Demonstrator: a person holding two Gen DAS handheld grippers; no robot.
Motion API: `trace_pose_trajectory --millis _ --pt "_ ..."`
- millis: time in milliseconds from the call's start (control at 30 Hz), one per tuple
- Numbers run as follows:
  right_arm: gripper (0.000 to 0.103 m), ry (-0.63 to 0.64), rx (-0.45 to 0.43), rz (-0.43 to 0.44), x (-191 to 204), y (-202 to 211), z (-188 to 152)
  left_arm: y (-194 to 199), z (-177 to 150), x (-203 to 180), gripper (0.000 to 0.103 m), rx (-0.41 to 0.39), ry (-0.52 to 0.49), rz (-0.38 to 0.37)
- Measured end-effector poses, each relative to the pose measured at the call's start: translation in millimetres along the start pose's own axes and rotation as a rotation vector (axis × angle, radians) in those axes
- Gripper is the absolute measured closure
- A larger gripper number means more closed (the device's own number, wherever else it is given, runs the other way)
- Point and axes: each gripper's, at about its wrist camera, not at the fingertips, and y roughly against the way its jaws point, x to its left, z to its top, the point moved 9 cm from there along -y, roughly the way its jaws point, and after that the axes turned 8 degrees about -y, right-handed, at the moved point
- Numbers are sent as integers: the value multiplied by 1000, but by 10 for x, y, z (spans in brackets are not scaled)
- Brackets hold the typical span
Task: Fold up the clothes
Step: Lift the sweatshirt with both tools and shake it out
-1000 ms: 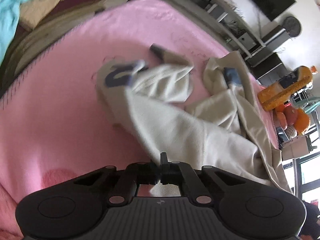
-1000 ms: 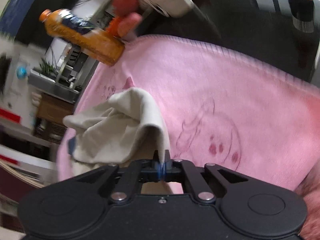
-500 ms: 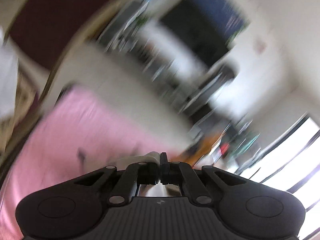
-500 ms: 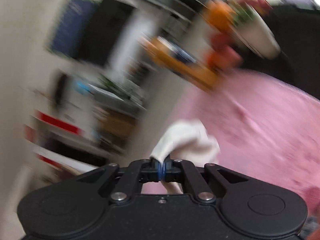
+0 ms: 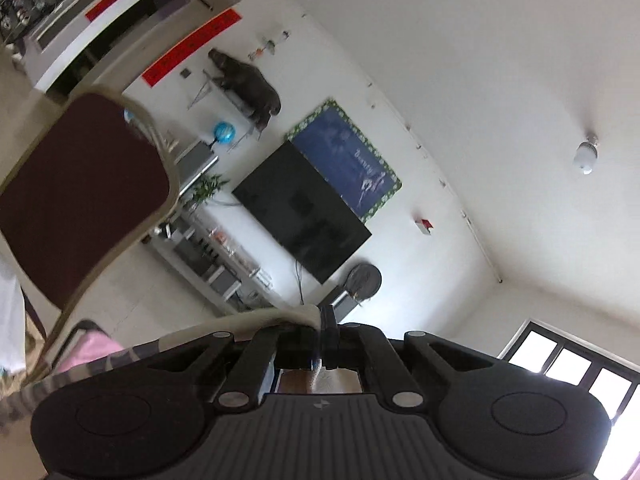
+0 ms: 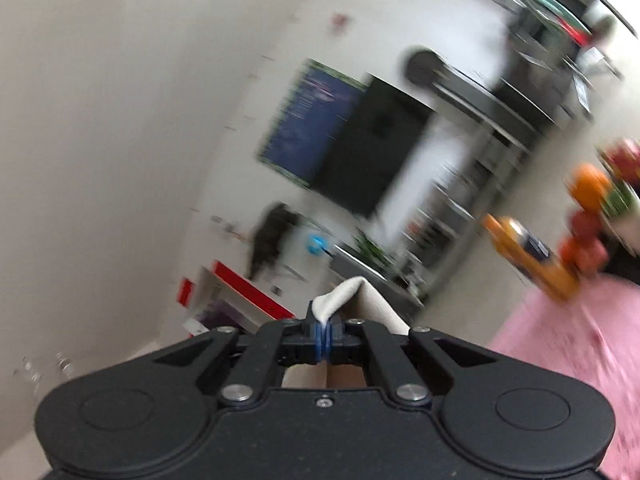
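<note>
The left gripper (image 5: 323, 322) is clamped on a fold of the cream garment (image 5: 256, 316), which trails off to its left over the pink blanket (image 5: 94, 350). The right gripper (image 6: 323, 326) pinches another cream corner, a peak of cloth just above its tips. No writing is readable (the red wall strips (image 5: 192, 46) are too blurred). Both grippers point roughly level at the television (image 5: 300, 216).

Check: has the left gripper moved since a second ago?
Yes. The left gripper, shut on the beige garment, has swung up off the pink blanket toward the television.
</note>
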Motion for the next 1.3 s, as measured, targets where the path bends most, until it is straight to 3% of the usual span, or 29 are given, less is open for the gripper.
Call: trace_pose_trajectory --millis 100,200,333,400,467,567,667,767,833,967,1067,1133,1200,1300 --pt "101 79 -17 30 236 -60 17 -251 -69 176 103 54 -6 66" --pt "101 123 22 -63 19 -498 -105 -722 -288 581 103 161 -10 187" --pt "101 146 121 -240 -634 -1468 -249 -1505 -538 1169 103 295 -51 354" --pt "101 202 129 -294 -731 -1849 -263 -1742 -399 1097 103 279 -76 359" --pt "101 222 97 -282 -600 -2025 -176 -1924 -222 976 103 246 -105 346" --pt "101 232 7 -173 -224 -1901 77 -1861 98 673 103 149 -154 256" --pt "101 224 -15 -117 -238 -1639 129 -1734 27 722 103 145 -161 225" --pt "101 203 43 -156 -723 -1538 -96 -1632 -487 1109 103 222 -129 263" --pt "101 186 107 -233 -1256 -1552 -384 -1587 -1011 1484 103 293 -115 336" --pt "101 94 241 -455 -2589 -1610 -1113 -1577 -2229 2473 103 487 -13 518" --pt "101 20 348 -634 -3511 -1544 -1639 -1506 -2935 2998 103 602 16 635" --pt "101 -46 393 -721 -3816 -1440 -1836 -1435 -3155 3202 103 656 30 711" --pt "101 -82 437 -785 -3991 -1362 -1988 -1426 -3195 3261 103 675 54 721" --pt "101 -8 433 -784 -3888 -1368 -1990 -1437 -3123 3132 103 665 16 709"
